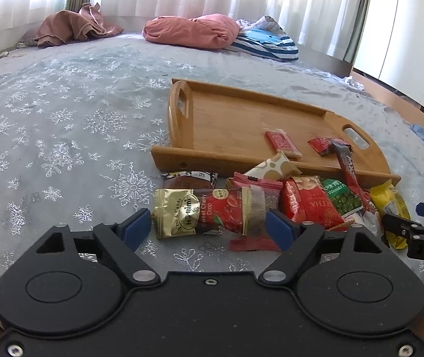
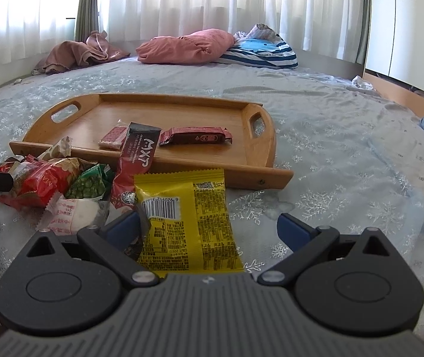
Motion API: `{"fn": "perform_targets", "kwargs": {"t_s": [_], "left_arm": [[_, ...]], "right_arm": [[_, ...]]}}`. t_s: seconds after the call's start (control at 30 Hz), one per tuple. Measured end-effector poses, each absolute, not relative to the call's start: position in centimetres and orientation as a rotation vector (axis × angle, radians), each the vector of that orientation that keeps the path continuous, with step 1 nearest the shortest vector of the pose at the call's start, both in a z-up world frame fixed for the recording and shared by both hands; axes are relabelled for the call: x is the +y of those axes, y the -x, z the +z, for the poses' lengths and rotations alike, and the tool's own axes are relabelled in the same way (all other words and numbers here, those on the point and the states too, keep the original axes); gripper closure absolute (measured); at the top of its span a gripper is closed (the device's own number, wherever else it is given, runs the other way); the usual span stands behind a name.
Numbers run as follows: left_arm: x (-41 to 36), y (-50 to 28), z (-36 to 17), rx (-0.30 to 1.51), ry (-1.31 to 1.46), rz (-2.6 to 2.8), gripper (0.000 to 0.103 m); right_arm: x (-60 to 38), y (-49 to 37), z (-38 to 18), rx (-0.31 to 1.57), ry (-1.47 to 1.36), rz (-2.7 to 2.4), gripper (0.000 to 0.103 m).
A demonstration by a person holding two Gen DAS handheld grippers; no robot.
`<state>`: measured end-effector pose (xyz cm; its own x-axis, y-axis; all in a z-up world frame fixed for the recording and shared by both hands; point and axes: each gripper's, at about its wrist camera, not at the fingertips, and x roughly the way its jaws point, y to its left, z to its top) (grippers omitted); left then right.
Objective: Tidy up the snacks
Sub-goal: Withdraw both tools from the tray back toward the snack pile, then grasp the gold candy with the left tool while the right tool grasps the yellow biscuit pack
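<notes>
A gold and red cherry drop packet [image 1: 206,214] lies crosswise between the blue pads of my left gripper [image 1: 209,226]. The pads stand right at its two ends without squeezing it, so the gripper is open. It belongs to a pile of snacks [image 1: 310,199] on the bed before the wooden tray [image 1: 241,113]. A red bar [image 1: 282,142] and a dark red wrapper [image 1: 322,145] lie in the tray, and a long MXT stick [image 2: 137,151] leans over its near rim. My right gripper [image 2: 209,229] is open around a yellow packet [image 2: 188,220] that lies nearer its left finger.
The bed has a grey snowflake cover [image 1: 63,134]. Pink pillows [image 1: 191,29], a brown cloth [image 1: 72,26] and a striped blue cushion [image 1: 271,41] lie at its far side below white curtains. The right gripper's tip [image 1: 420,223] shows at the left view's right edge.
</notes>
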<state>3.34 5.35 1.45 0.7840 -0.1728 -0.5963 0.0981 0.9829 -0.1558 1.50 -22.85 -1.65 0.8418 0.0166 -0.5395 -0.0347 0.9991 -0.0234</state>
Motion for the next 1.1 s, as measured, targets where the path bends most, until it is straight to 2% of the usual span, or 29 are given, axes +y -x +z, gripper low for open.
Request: {"fn": "perform_targets", "kwargs": {"t_s": [0.23,0.3,0.37,0.57,0.73,0.87,1.03,1.1], "left_arm": [[5.2,-3.2,1.5,0.654,0.123,-0.145,0.027],[5.2,-3.1,1.6,0.649,0.125,-0.147,0.033],[5.1,-3.0,1.7,0.644,0.120,-0.154,0.044],[4.7,-2.6,1.8,0.638,0.083,-0.163,0.046],[4.4,-2.5,1.9,0.633,0.085,-0.165,0.049],[4.0,-2.1,2.2,0.612,0.048,-0.154,0.051],[3.8,-1.9,2.9,0.599,0.029,-0.165,0.051],[3.8,-1.8,3.1,0.595,0.028,-0.167,0.051]], "right_arm": [[-23.0,-1.6,-1.9,0.579,0.018,0.034,0.002],[-22.8,-1.6,-2.0,0.578,0.027,0.031,0.003],[-22.7,-1.6,-2.0,0.584,0.035,0.026,0.003],[-22.6,-1.5,-2.1,0.595,0.016,0.028,0.008],[-22.4,-1.5,-1.9,0.612,0.027,0.035,0.023],[-22.0,-1.3,-1.8,0.617,0.036,0.041,0.028],[-22.0,-1.2,-1.6,0.613,0.029,0.031,0.040],[-22.0,-1.2,-1.5,0.614,0.024,0.026,0.042]]}}
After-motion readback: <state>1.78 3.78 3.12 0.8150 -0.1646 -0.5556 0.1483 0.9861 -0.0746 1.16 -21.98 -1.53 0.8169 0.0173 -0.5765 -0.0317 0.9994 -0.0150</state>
